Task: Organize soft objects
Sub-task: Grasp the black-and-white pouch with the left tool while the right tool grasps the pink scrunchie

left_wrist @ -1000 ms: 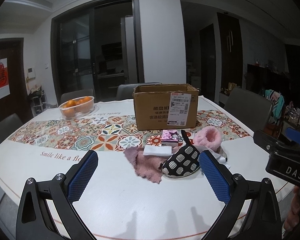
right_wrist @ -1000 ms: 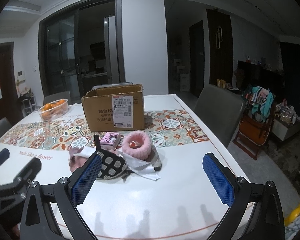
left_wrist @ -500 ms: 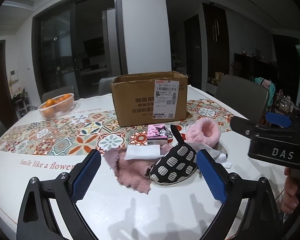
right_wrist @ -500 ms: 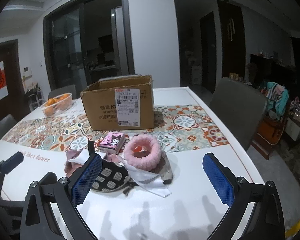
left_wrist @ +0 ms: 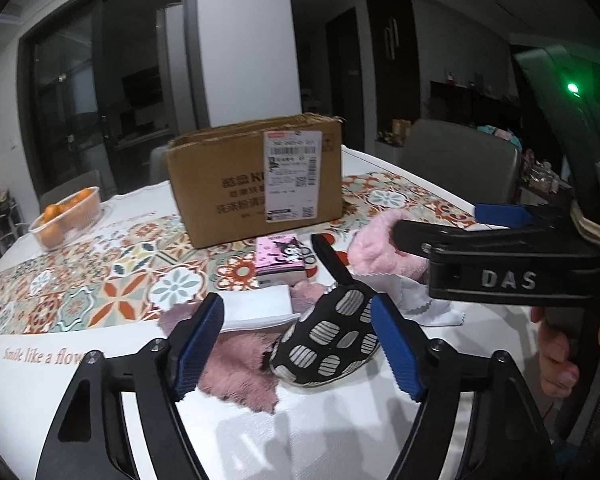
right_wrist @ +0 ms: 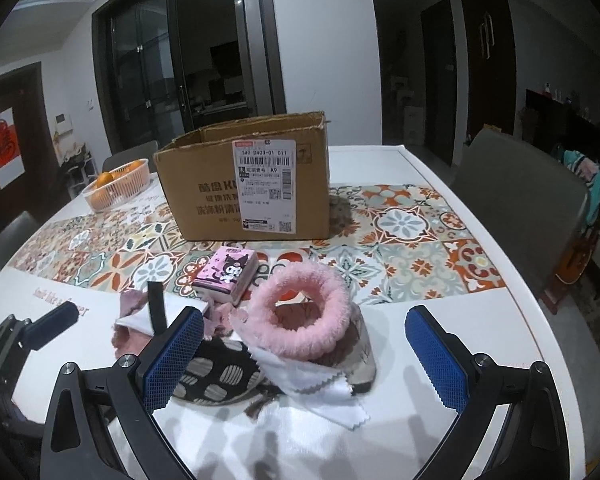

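A pile of soft things lies on the white table in front of an open cardboard box. It holds a black-and-white spotted pouch, a pink fluffy cloth, a white folded cloth, a pink tissue pack, a fluffy pink ring and a white zigzag-edged cloth. My left gripper is open, low over the pouch and pink cloth. My right gripper is open around the pink ring.
A patterned runner crosses the table. A basket of oranges stands at the far left. Grey chairs stand around the table. The right gripper's body fills the right of the left wrist view.
Both grippers have moved forward and down toward the pile. The left now straddles the spotted pouch and pink cloth, the right straddles the pink ring. Both stay open.
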`<state>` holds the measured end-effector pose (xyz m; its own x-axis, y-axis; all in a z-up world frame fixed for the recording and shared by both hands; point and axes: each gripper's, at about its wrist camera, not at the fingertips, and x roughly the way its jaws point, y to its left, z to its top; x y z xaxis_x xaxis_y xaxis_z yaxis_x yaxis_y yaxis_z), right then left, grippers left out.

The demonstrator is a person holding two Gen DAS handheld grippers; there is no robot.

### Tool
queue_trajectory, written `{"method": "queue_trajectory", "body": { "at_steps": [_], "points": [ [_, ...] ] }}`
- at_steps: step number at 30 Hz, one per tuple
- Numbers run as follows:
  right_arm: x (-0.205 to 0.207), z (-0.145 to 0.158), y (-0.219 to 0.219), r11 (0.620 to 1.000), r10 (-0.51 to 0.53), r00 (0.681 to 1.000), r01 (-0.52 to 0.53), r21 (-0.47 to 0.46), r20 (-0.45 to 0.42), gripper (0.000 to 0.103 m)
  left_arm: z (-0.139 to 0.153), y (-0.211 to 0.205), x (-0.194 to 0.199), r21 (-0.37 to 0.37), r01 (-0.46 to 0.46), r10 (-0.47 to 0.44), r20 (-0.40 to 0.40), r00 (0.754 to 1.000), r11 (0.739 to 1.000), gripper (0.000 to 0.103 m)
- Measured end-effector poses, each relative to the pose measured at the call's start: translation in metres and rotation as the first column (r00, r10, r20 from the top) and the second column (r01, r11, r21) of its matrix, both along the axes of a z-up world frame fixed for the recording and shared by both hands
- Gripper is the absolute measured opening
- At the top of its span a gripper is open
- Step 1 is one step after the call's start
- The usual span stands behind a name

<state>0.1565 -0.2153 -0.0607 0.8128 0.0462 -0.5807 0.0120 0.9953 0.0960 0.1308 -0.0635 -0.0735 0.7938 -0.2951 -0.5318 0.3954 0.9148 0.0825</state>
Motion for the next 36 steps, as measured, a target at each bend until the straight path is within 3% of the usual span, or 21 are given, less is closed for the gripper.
{"method": "queue_trajectory", "body": {
  "at_steps": [15, 19, 25, 33, 36],
  "points": [
    [0.043, -0.023, 0.0, 0.999, 0.025, 0.997, -0.023, 0.027, -0.07, 0.102, -0.02, -0.017, 0.023, 0.012, 0.105, -0.104, -0.06, 0.993, 0.994, 0.054],
    [0.05, -0.031, -0.002, 0.999, 0.025, 0.995, -0.022, 0.035, -0.096, 0.098, -0.022, -0.021, 0.024, 0.007, 0.122, -0.121, -0.07, 0.99, 0.993, 0.043],
    [0.054, -0.04, -0.005, 0.998, 0.042, 0.99, -0.034, 0.059, -0.134, 0.078, -0.023, -0.026, 0.024, 0.019, 0.127, -0.126, -0.064, 0.99, 0.992, 0.036],
    [0.049, -0.039, -0.01, 0.994, 0.057, 0.99, -0.044, 0.098, -0.128, 0.037, -0.023, -0.019, 0.027, -0.048, 0.096, -0.101, -0.108, 0.989, 0.994, 0.025],
    [0.047, -0.037, -0.012, 0.993, 0.054, 0.991, -0.04, 0.11, -0.125, 0.03, -0.019, -0.018, 0.025, -0.069, 0.079, -0.086, -0.114, 0.99, 0.994, 0.024]
  ]
}}
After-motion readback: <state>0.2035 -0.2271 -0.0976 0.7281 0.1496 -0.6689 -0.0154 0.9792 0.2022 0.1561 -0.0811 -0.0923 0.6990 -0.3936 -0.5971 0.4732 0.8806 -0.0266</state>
